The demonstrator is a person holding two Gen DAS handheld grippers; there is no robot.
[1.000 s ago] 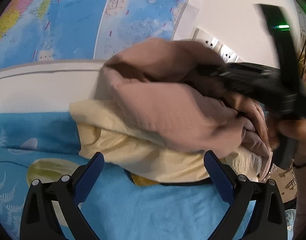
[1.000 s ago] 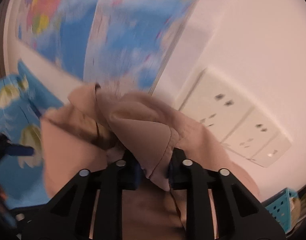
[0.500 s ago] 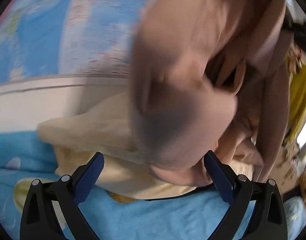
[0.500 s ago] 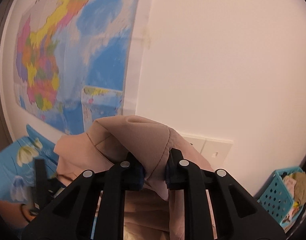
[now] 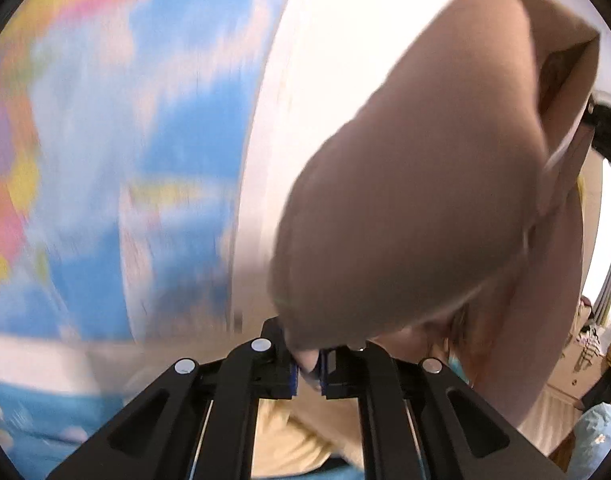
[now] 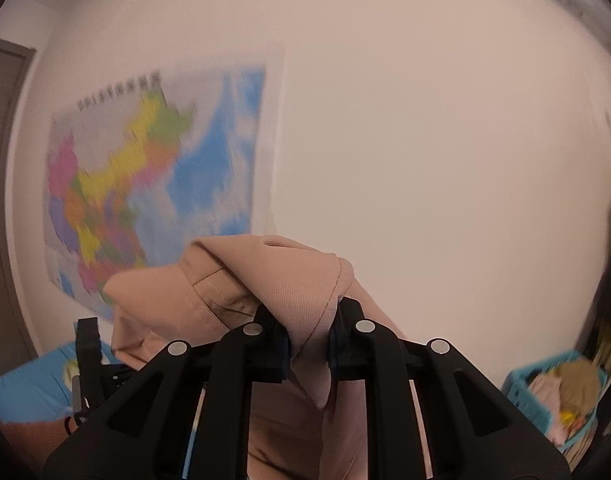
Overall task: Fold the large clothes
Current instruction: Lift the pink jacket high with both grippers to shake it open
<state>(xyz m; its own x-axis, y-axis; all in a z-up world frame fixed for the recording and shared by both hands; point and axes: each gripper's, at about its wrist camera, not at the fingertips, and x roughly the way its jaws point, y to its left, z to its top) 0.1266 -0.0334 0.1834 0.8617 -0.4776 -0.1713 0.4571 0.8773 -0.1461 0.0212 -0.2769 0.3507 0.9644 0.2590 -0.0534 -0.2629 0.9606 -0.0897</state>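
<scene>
A large pinkish-beige garment (image 5: 405, 200) hangs lifted in the air between both grippers. My left gripper (image 5: 307, 368) is shut, pinching a fold of this fabric between its blue pads. In the right wrist view my right gripper (image 6: 309, 344) is shut on a seamed edge of the same garment (image 6: 265, 276), which bunches over the fingers and drapes below them. The right gripper's black body (image 5: 609, 128) shows at the right edge of the left wrist view. The left gripper's body (image 6: 87, 344) is low at the left of the right wrist view.
A colourful map (image 6: 145, 184) hangs on the white wall ahead. Below lies a blue patterned bedsheet (image 5: 25, 420) with a cream-yellow garment (image 5: 281, 440) on it. A blue basket (image 6: 553, 396) of clothes stands at the lower right, and a grey door (image 6: 1, 160) is at the far left.
The left gripper went from wide open over the pile to shut on the pinkish garment and rose. The right gripper carried the garment upward, off the bed.
</scene>
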